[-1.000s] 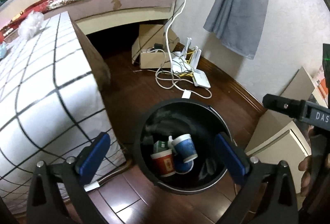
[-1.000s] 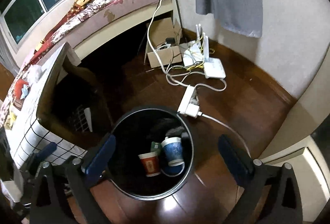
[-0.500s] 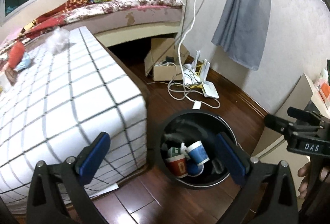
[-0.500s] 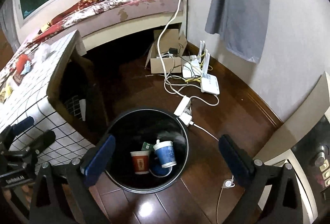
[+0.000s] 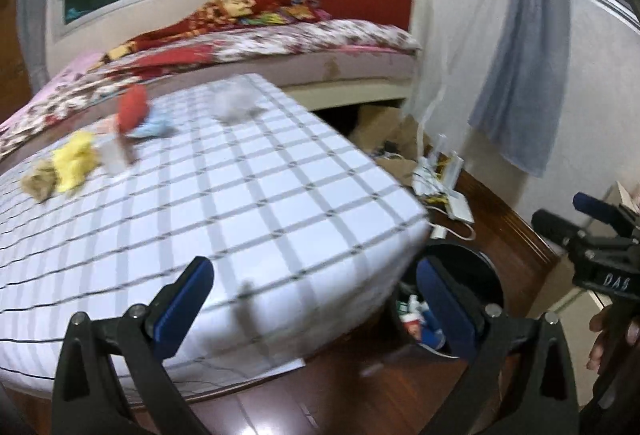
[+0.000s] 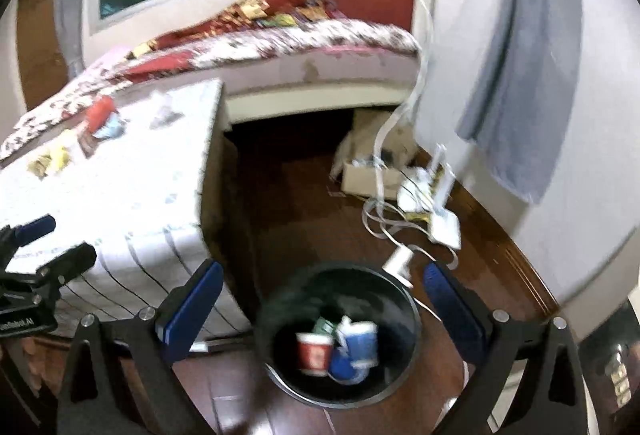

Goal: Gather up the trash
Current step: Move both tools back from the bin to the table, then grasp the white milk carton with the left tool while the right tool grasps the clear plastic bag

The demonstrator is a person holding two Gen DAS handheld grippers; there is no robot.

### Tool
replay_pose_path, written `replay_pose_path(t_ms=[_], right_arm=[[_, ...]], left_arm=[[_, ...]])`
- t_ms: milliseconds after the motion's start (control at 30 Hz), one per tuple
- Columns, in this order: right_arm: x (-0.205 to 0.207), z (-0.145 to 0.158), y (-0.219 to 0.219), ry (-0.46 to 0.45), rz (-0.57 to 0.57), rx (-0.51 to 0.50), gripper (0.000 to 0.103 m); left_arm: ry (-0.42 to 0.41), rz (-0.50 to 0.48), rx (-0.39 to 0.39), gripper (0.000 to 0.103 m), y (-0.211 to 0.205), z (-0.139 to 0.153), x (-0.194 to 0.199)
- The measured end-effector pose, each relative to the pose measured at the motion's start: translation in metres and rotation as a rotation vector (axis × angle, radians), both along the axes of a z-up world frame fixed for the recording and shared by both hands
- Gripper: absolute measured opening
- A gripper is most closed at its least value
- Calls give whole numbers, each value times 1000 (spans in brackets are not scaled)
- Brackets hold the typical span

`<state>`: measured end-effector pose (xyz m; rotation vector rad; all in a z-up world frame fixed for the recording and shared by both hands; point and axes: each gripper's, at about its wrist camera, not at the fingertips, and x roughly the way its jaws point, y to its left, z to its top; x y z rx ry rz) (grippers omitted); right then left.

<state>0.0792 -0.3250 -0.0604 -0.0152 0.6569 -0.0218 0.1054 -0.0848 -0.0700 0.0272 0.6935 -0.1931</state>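
Note:
A black round trash bin (image 6: pixel 408 311) stands on the wood floor and holds a red cup (image 6: pixel 314 351) and a blue cup (image 6: pixel 360 345). It shows partly in the left wrist view (image 5: pixel 480 271), beside the table. On the checked tablecloth (image 5: pixel 248 203) lie trash pieces: a red item (image 5: pixel 132 109), a blue scrap (image 5: pixel 154 129), a yellow wad (image 5: pixel 76 159), a brown wad (image 5: pixel 38 183) and a white crumpled wad (image 5: pixel 236 103). My left gripper (image 5: pixel 316 307) is open and empty above the table's near edge. My right gripper (image 6: pixel 320 309) is open and empty above the bin.
A bed (image 5: pixel 280 39) stands behind the table. A cardboard box (image 6: pixel 368 175), a white router (image 6: pixel 444 223) and loose cables (image 6: pixel 384 219) lie on the floor by the wall. A grey cloth (image 6: pixel 516 83) hangs on the wall.
Both grippers have risen and tilted up. The left view has swung from the bin to the tabletop. The bin now sits lower in both views. Both stay open.

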Motion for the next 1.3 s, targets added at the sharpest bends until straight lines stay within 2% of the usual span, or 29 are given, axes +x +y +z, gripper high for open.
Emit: replay_pose_path(t_ms=[200,267,467,633,733,767,800,867,1000,1067,1100,1133,1167,1200,1233,1300], right_arm=[[27,20,67,-42,155,-15,102],[44,26,90,4,212,-15,102],[100,42,132,9,253,32,102],[168,30,170,40,305,20,102],[210,13,190,84,327,19,97],[222,8,195,100,329,22,89],[239,2,202,119,329,38,86],[256,-5,210,133,330,43,85],[290,-21,231,176,339,3,85],[304,-26,236,194,335,-8,85],[309,-28,238,197,331,-11,83],[313,-29,238,202,331,-8,80],[316,-32,238,216,338,2,67],[317,-33,237,224,345,7,43],[318,-34,237,231,353,14,38],[313,-32,234,218,361,24,37]], left_arm=[[-39,149,32,102,72,31,13],[-58,214,48,102,98,42,22],[-48,349,52,102,150,40,62],[4,386,-1,98,178,20,113],[44,377,-22,80,185,7,139],[57,371,-26,76,186,3,148],[66,367,-30,76,187,0,155],[84,363,-35,75,189,-8,168],[112,363,-44,74,190,-18,184],[126,357,-39,64,189,-22,192],[130,353,-33,61,188,-24,196],[135,345,-35,53,188,-26,198],[138,331,-45,43,189,-27,201],[135,328,-44,42,190,-27,201],[133,325,-45,39,190,-27,200],[125,316,-59,36,191,-24,198]])
